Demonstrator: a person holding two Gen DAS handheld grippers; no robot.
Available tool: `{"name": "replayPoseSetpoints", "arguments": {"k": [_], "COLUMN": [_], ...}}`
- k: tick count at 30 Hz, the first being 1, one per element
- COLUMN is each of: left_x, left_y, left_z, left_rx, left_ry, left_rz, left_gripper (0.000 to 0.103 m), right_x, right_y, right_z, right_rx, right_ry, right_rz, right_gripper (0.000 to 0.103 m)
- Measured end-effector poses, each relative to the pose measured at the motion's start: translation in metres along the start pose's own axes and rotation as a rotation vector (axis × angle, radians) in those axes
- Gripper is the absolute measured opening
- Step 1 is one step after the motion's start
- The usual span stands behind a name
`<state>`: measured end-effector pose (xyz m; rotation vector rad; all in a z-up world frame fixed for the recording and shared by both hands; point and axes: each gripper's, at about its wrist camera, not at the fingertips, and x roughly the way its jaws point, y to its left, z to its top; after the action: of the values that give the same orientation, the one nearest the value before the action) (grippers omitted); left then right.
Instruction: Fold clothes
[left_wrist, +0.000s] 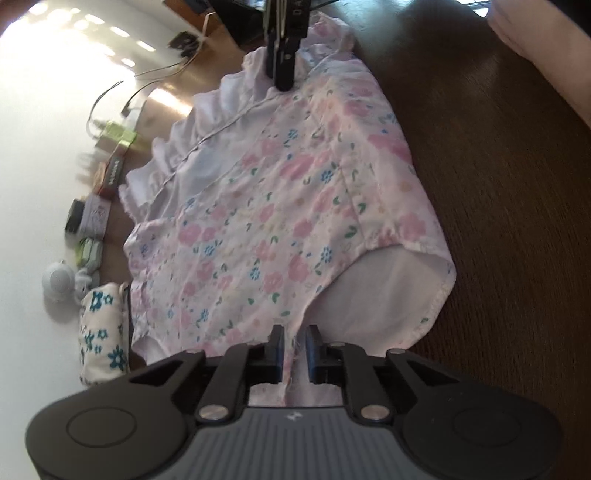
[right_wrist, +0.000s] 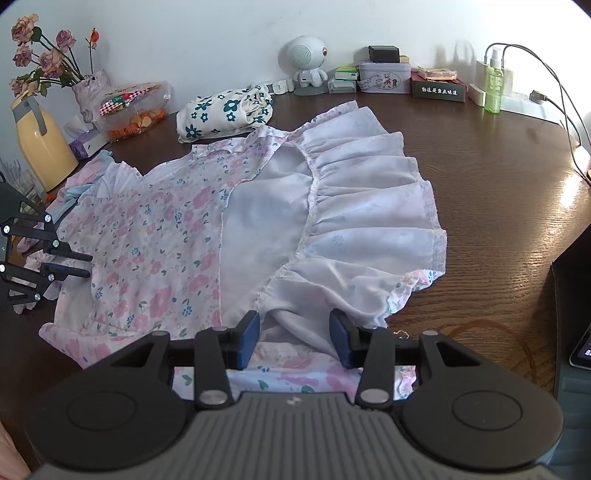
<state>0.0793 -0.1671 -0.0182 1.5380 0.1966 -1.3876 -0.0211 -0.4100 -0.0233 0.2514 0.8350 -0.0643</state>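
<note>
floral dress spread on the surface, both tools at its edges

the pink floral dress (right_wrist: 155, 236) lies flat on the dark wooden surface (right_wrist: 498, 192), its white ruffled hem turned up. the left tool (left_wrist: 294, 347) has its pads nearly together, pinching a thin fold at one edge of the dress. the right tool (right_wrist: 293, 339) stands with jaws apart, bunched white fabric lying between the pads without being pressed. a folded blue-flowered cloth (right_wrist: 225, 110) sits near the wall.

Daylight blows out the wall (left_wrist: 44, 110) in the left view and glares on the table (right_wrist: 554, 206); fisheye edges bend, slightly soft.
</note>
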Motion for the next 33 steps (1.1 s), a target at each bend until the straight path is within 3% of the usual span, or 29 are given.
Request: {"name": "replayPoseSetpoints", "arguments": {"k": [6, 10, 13, 25, 27, 33], "left_x": [0.006, 0.008, 0.005, 0.001, -0.001, -0.027], "left_y": [0.005, 0.001, -0.008, -0.007, -0.009, 0.001], "left_z": [0.009, 0.013, 0.011, -0.002, 0.001, 0.001], "left_rx": [0.068, 0.12, 0.162, 0.055, 0.036, -0.121], "left_ry": [-0.016, -0.02, -0.028, -0.019, -0.026, -0.121], "left_rz": [-0.03, -0.041, -0.022, 0.017, 0.034, 0.051], "left_gripper": [0.011, 0.0, 0.0, 0.0, 0.005, 0.011], "right_x": [0.0, 0.0, 0.0, 0.0, 0.0, -0.015], "right_y": [0.0, -0.001, -0.001, 0.0, -0.001, 0.001], "right_z": [0.0, 0.0, -0.001, -0.001, -0.001, -0.001], "right_rx": [0.001, 0.004, 0.005, -0.019, -0.019, -0.024], "right_ry": [-0.001, -0.003, -0.006, -0.005, -0.005, -0.039], "right_rz": [0.003, 0.006, 0.007, -0.009, -0.009, -0.005], "right_gripper": [0.044, 0.044, 0.044, 0.044, 0.044, 0.045]}}
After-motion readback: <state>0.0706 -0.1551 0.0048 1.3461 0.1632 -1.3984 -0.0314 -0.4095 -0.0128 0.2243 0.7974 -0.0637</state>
